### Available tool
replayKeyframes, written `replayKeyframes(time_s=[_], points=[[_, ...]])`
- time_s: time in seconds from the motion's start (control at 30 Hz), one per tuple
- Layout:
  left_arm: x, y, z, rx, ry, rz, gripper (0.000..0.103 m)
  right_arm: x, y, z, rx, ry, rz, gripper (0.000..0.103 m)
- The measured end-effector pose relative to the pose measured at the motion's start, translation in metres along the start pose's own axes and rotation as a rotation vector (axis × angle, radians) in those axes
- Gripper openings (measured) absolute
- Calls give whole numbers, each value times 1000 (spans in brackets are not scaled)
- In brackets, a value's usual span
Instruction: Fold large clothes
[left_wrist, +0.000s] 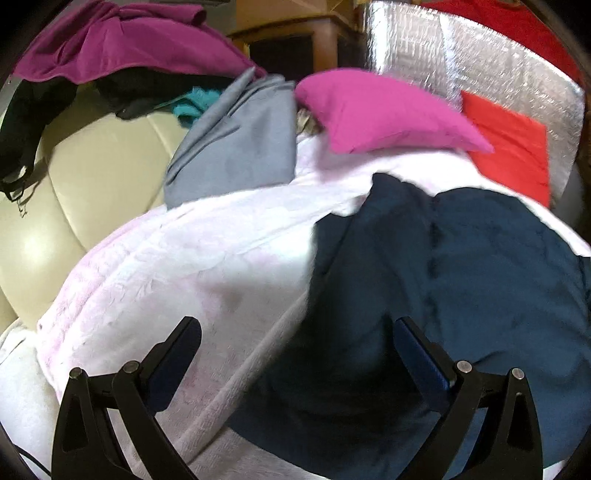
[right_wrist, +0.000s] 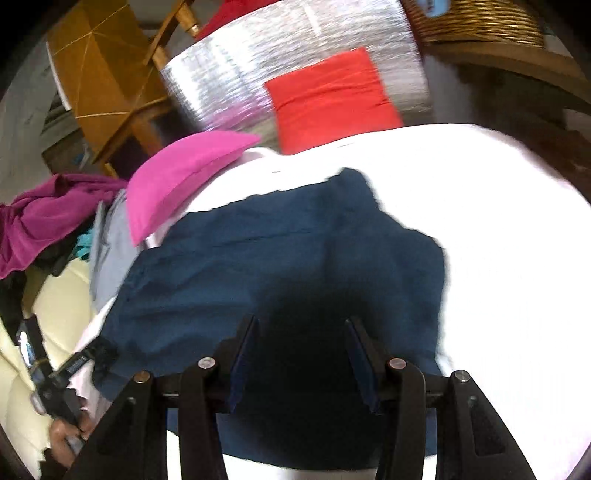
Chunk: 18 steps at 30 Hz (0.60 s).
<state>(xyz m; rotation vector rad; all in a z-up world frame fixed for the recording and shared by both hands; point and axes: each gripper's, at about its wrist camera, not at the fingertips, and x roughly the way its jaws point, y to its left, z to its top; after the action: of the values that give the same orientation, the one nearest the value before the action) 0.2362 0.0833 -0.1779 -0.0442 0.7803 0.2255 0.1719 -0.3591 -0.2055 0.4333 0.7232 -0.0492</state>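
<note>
Navy garment (right_wrist: 266, 258) spread w/ creases on white blanket (right_wrist: 498, 240), just below pink cushion (right_wrist: 184, 173). Left gripper (left_wrist: 299, 332) spread wide, empty, over garment's left edge; right gripper (right_wrist: 301, 325) part-spread, nothing pinched, above near hem. Step, judged: positioning before a fold. Next: lower both, pinch hem corners, lift evenly toward cushion.

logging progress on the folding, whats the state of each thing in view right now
navy garment: spread on the white blanket, creased, not folded
white blanket: laid flat under it
pink cushion: lying on the blanket's far edge
grey garment: crumpled beside the blanket
magenta garment: heaped, unfolded
red cloth: folded flat against the foil sheet
left gripper: open, empty
right gripper: open over the navy garment, holding nothing
</note>
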Motion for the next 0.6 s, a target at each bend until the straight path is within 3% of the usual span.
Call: replayKeyframes(time_s=[0.1,0.3,0.43,0.6], points=[[21,-8,-8,48,99,-20,103,23,-17,-15,51,78,25,52],[20,-6,-2,26,105,-41,103,30,-10,-14,10,87,2,56],[10,3,1,-22,73,-63,103,26,-9,-19,18,69,24,56],[-2,11,12,-43,0,-93,103,16,-18,-33,60,-27,112,56]])
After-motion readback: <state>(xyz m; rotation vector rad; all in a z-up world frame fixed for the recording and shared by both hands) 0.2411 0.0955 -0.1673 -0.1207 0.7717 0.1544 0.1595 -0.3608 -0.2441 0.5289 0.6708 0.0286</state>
